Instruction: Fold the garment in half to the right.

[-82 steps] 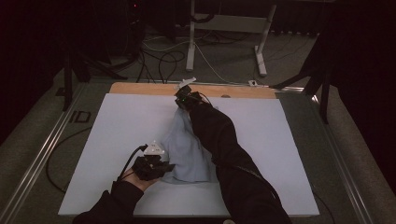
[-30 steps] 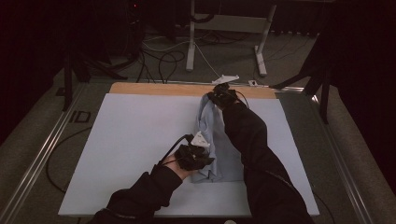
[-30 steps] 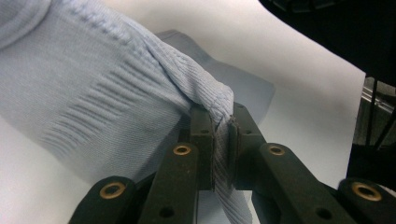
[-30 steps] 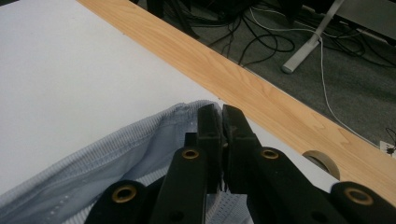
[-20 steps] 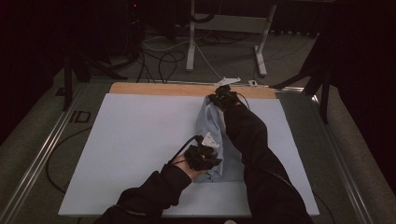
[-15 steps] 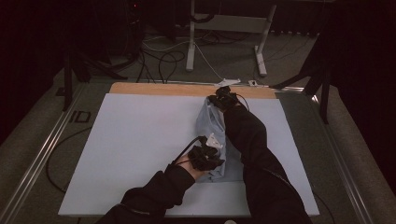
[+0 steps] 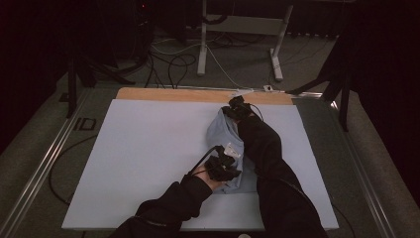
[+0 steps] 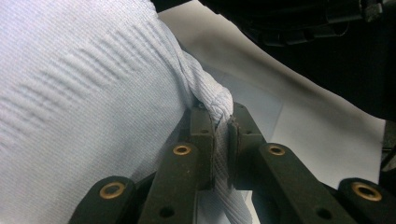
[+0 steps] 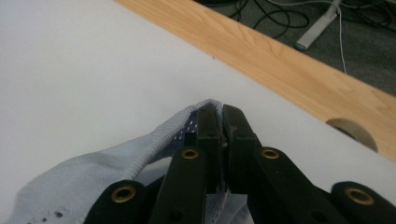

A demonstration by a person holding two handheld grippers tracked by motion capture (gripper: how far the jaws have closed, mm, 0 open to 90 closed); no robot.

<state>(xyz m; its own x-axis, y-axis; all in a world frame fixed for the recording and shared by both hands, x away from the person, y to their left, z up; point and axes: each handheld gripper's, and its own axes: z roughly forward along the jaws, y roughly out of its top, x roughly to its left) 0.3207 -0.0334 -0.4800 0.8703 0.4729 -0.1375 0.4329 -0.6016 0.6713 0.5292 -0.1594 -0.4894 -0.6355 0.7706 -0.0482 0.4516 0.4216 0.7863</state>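
- One pale blue cloth [image 7: 224, 144] lies on one white sheet [image 7: 148, 153] that covers most of a wooden table [image 7: 163, 94]; two grippers work on it.
- The cloth sits right of the sheet's centre, bunched into a narrow strip running from 12 o'clock toward 6 o'clock, partly hidden under the person's right sleeve [image 7: 270, 168].
- From the cloth toward 9 o'clock the sheet is bare all the way to its edge; toward 3 o'clock a narrower bare band remains.
- At 12 o'clock a strip of bare wood shows past the sheet's far edge, and the cloth's far end lies close to it.
- The left gripper [image 8: 222, 135] is at the cloth's near end, jaws pressed almost together with a twisted fold of the ribbed fabric pinched between them.
- The right gripper [image 9: 220, 116] is at the cloth's far end, jaws nearly closed on a thin hem of the cloth, its tips just above the white sheet.
- Cables [image 7: 168, 64] and one white stand [image 7: 237, 29] sit on the floor beyond the table.
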